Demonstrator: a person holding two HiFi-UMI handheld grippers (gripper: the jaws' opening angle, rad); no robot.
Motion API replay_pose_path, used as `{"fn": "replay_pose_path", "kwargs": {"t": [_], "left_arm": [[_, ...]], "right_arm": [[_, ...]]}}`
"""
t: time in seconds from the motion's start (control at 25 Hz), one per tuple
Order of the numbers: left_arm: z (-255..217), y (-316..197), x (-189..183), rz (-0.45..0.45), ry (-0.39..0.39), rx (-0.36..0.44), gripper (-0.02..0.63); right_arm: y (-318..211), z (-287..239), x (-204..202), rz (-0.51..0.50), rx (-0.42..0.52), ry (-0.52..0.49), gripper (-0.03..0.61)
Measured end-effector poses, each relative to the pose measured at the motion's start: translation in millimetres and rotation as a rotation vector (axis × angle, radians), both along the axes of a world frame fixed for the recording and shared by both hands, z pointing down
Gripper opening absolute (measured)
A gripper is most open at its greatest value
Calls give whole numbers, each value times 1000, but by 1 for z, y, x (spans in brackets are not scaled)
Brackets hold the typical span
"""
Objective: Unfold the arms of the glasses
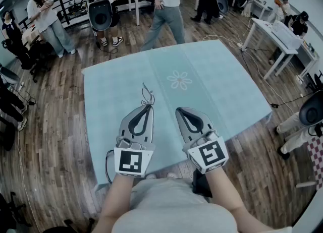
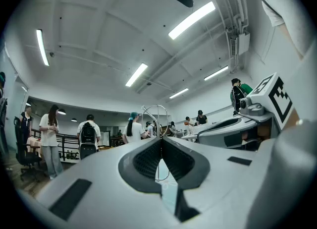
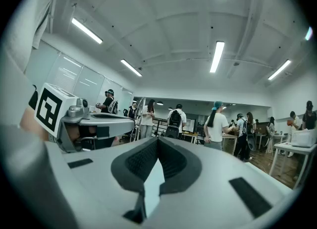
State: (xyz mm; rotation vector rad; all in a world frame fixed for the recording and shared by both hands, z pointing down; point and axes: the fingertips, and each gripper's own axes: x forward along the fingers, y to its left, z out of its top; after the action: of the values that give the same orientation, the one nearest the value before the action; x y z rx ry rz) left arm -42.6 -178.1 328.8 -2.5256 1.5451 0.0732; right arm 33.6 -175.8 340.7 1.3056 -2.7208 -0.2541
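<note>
Head view looks down on a table (image 1: 237,101) under a pale blue cloth with a white flower motif (image 1: 179,80) near its middle, standing on a wooden floor (image 1: 55,126), with several people (image 1: 166,5) on the far side of the room. On the left, the left gripper (image 1: 150,107) reaches over the near part of the cloth, its marker cube (image 1: 132,161) close to the person's wrist. Its two jaws are pressed together at the tips on the glasses (image 1: 147,95), a thin wire frame that sticks out beyond the tips and is held above the cloth, left of the flower. In the left gripper view the left gripper (image 2: 161,140) shows the same grip: the dark pads meet on a fine wire, and a rounded loop of the glasses (image 2: 154,105) rises just above the tips. How the arms of the glasses lie is too fine to tell. Just to the right, the right gripper (image 1: 177,110) lies alongside, apart from the glasses, with its own marker cube (image 1: 212,154) behind it. In the right gripper view the right gripper (image 3: 157,140) has its jaws fully closed, pad against pad, with nothing between them.
</note>
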Motion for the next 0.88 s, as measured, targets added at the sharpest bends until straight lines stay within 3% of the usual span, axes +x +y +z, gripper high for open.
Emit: {"fn": "replay_pose_path", "kwargs": {"t": [0.48, 0.88], "left_arm": [[-6, 5, 1, 16, 32, 4, 12], [-9, 11, 3, 119, 61, -19, 12]], "right_arm": [[2, -2, -2, 0, -9, -15, 8], [6, -2, -9, -9, 2, -23, 8]]}}
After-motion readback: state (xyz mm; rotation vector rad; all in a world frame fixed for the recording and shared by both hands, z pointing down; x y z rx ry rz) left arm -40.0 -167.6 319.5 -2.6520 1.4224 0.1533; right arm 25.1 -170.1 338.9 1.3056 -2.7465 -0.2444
